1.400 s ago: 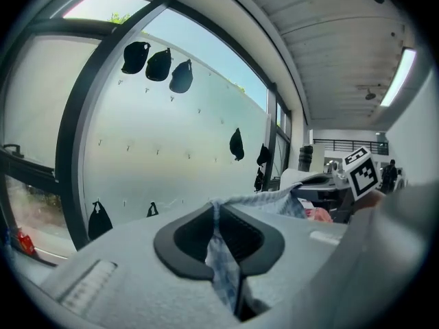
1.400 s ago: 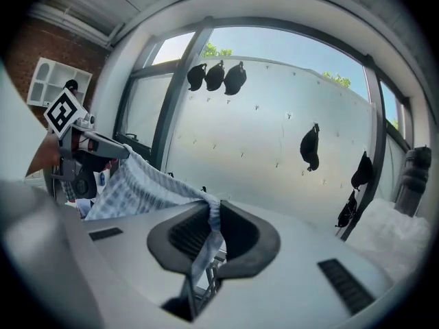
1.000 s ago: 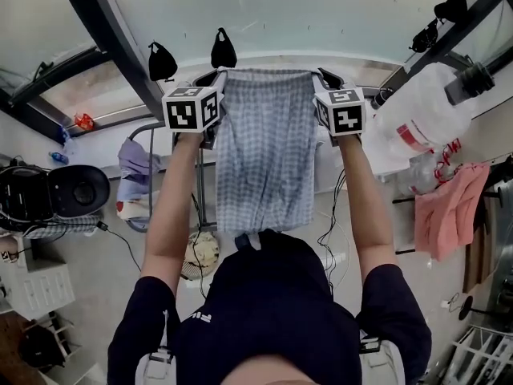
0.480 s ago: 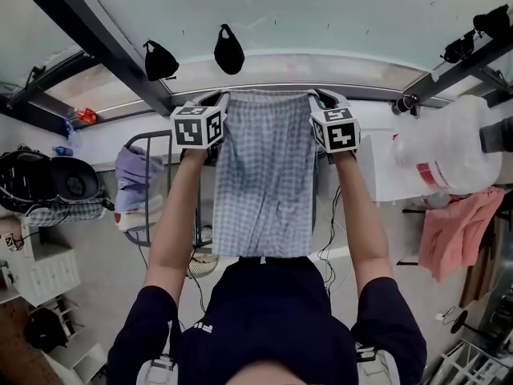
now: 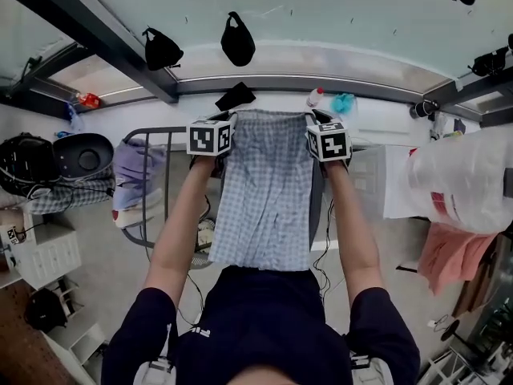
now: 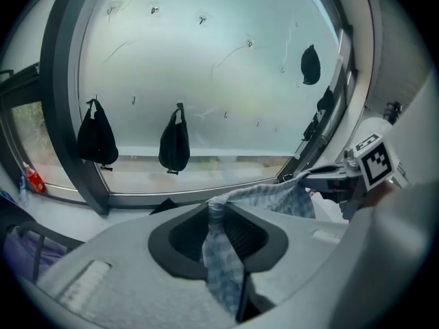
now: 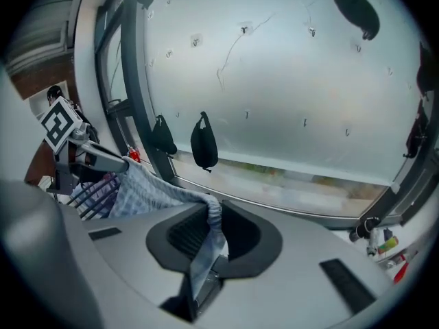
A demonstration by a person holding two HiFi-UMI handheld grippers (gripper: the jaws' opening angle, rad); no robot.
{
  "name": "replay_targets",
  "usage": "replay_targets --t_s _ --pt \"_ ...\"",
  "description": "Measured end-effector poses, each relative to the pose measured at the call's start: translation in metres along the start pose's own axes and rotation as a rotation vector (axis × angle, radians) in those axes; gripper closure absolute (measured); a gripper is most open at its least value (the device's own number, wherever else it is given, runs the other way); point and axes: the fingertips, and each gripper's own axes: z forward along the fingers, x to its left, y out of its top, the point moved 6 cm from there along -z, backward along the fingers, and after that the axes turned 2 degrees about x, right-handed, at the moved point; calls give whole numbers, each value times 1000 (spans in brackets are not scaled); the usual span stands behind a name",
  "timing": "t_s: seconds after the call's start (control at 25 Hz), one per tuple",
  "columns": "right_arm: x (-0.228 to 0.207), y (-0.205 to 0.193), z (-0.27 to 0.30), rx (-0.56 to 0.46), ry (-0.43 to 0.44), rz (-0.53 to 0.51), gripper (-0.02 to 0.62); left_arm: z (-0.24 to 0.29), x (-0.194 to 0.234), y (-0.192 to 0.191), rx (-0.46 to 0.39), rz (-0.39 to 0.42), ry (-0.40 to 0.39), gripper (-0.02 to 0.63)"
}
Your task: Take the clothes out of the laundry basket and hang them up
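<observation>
Home laundry area (drying rack [image 5: 167, 175], pink garment [image 5: 447, 257] hanging).

Two black pouches [image 5: 238, 40] hang before the frosted window [image 5: 345, 14]. A white plastic bag [image 5: 465, 187] bulges at the right.

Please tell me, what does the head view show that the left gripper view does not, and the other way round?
Only the head view shows the person's forearms, the full length of the checked garment hanging down, and a pink garment at the right. Only the left gripper view shows the left gripper up close, pinching the garment's gathered edge. Its jaws have just been opening a little, with the cloth between them. Both show the checked garment stretched across to the right gripper, and the black bags hanging at the window.
</observation>
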Motion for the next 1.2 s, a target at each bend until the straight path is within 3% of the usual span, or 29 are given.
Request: replay_targets --t_s 0.08,0.12,0.2,0.32,0.68,1.04,1.2 --pt "-2 -4 6 14 -14 8 533 8 3 -6 38 1 9 496" --pt "-3 -6 8 22 -19 11 493 11 4 -9 56 1 12 447" --pt "-5 -9 10 38 -5 22 340 13 5 -12 70 -8 1 379" --pt "-7 -14 5 45 29 46 266 9 6 -16 58 -35 -20 360" --pt "1 -36 -39 20 11 97 253 -32 2 -24 -21 -63 -21 336" --pt "52 -68 -100 -43 44 165 244 -109 -32 -60 -138 -57 -84 336" --pt "85 -86 -136 -83 73 194 245 -146 -50 -81 -185 -69 -154 325"
